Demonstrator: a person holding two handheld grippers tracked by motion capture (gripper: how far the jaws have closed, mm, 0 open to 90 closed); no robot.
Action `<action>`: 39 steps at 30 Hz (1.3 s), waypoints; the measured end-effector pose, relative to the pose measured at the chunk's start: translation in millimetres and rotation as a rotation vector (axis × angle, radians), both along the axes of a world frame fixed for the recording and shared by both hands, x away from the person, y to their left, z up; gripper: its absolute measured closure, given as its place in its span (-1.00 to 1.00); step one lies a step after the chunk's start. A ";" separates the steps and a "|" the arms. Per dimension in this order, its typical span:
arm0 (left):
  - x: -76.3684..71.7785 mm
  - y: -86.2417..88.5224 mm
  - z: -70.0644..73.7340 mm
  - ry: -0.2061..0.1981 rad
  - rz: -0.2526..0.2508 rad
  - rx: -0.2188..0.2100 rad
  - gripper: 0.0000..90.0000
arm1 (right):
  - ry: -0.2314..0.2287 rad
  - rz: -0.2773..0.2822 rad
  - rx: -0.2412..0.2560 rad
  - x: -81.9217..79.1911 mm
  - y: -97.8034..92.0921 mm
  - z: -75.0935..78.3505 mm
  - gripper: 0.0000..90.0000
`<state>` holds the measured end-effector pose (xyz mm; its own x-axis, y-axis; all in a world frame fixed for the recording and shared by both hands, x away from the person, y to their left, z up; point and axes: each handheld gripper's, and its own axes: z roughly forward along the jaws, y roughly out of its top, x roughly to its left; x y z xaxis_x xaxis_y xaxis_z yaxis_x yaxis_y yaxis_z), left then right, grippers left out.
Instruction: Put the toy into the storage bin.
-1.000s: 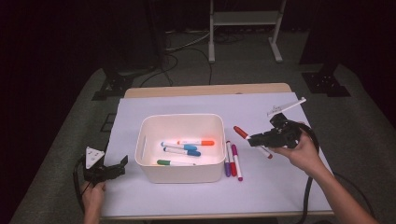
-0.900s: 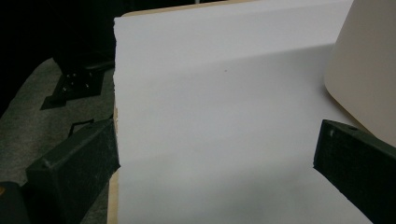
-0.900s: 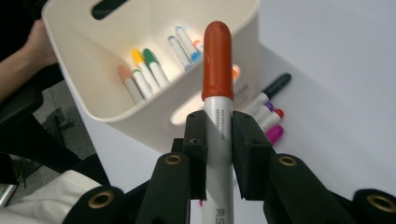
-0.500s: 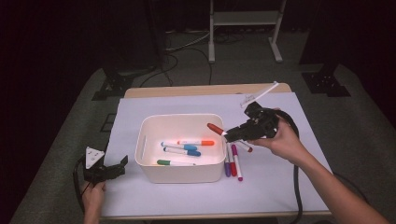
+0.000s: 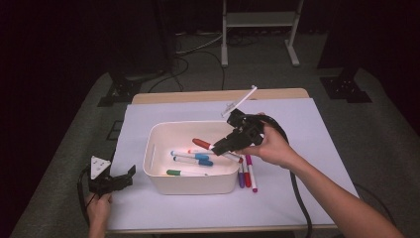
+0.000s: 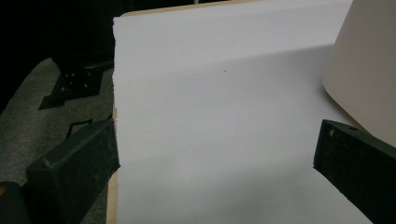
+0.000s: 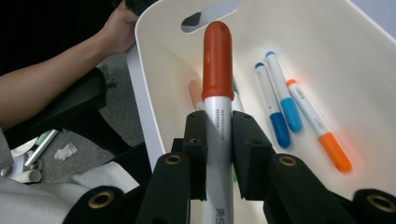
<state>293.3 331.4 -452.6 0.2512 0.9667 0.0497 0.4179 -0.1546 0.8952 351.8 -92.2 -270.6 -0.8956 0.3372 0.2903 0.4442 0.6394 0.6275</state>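
Red-capped and white-barrelled, the marker [image 7: 217, 88] is sitting clamped between the fingers [image 7: 196, 140] of the right gripper [image 5: 224, 145], its cap pointing out over the white bin [image 5: 163, 130] and hanging above the bin's inside. Near the counter's front left corner, the left gripper [image 5: 121, 179] is resting low with its fingers spread wide and nothing between them. Inside the bin, two blue-capped markers [image 7: 279, 109], an orange-capped one [image 7: 317, 126] and a green one [image 5: 185, 173] are lying on the floor — a pale one beside them is probably peach. Just beyond the bin's right wall, purple and red markers [image 5: 247, 173] are lying on the white counter [image 5: 307, 129].
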 end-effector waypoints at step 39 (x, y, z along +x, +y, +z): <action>0.2 -0.1 -0.1 -0.002 -0.003 -0.005 -1.00 | 0.073 0.187 -0.079 18.4 89.6 -54.2 0.68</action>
